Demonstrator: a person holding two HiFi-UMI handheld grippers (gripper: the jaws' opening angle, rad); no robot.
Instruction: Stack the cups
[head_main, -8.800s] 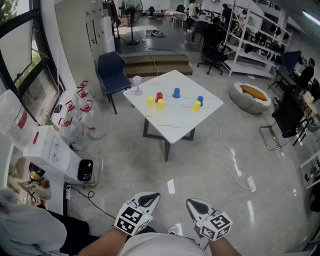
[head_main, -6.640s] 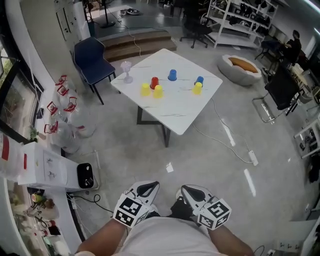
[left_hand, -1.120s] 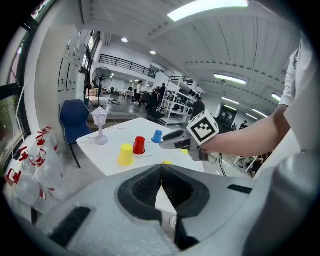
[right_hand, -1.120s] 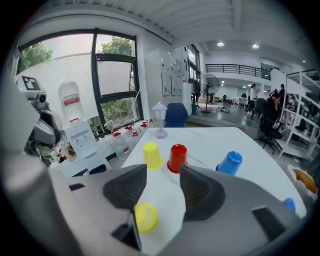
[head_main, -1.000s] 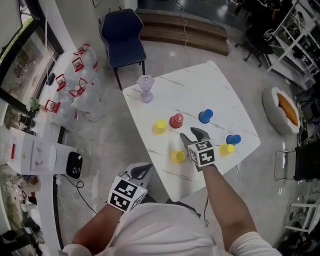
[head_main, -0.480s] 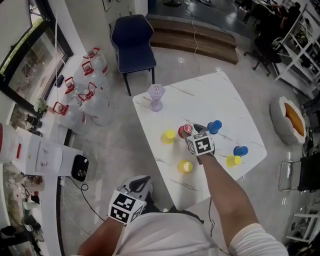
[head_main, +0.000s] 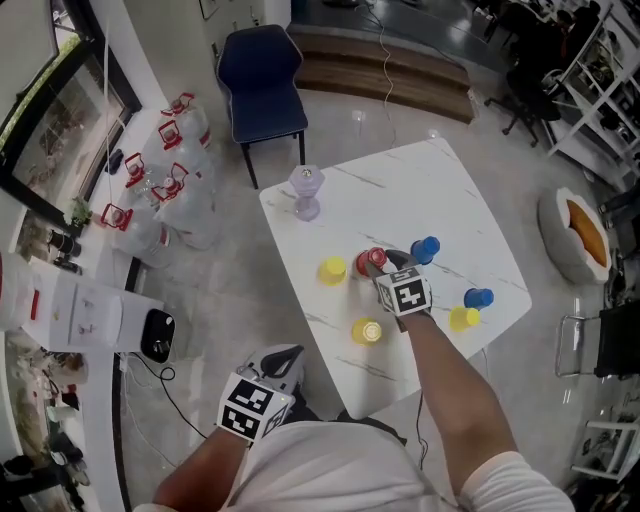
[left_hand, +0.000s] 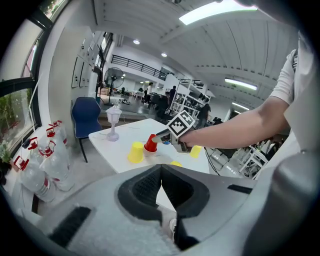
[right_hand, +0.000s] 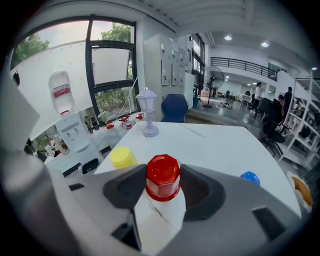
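Note:
Several small cups stand upside down on the white table (head_main: 440, 190). The red cup (head_main: 375, 258) (right_hand: 162, 176) sits between the jaws of my right gripper (head_main: 386, 263) (right_hand: 163, 181). Those jaws have just been closing, and both pads now touch the cup's sides. A yellow cup (head_main: 332, 269) (right_hand: 122, 156) stands just left of it, and another yellow cup (head_main: 366, 331) nearer me. A blue cup (head_main: 426, 248) is to the right. A blue cup (head_main: 478, 297) and a yellow cup (head_main: 461, 319) stand together near the right edge. My left gripper (head_main: 284, 354) (left_hand: 161, 167) hangs shut below the table's near corner, holding nothing.
A pale lamp-shaped ornament (head_main: 306, 190) stands at the table's far left corner. A blue chair (head_main: 262, 75) is behind the table. Water jugs (head_main: 165, 170) crowd the floor to the left, beside a white dispenser (head_main: 85, 315). A cable runs across the floor behind the table.
My right gripper has moved forward from beside the near yellow cup to the red cup, and its jaws have come in around that cup. The left gripper has stayed put.

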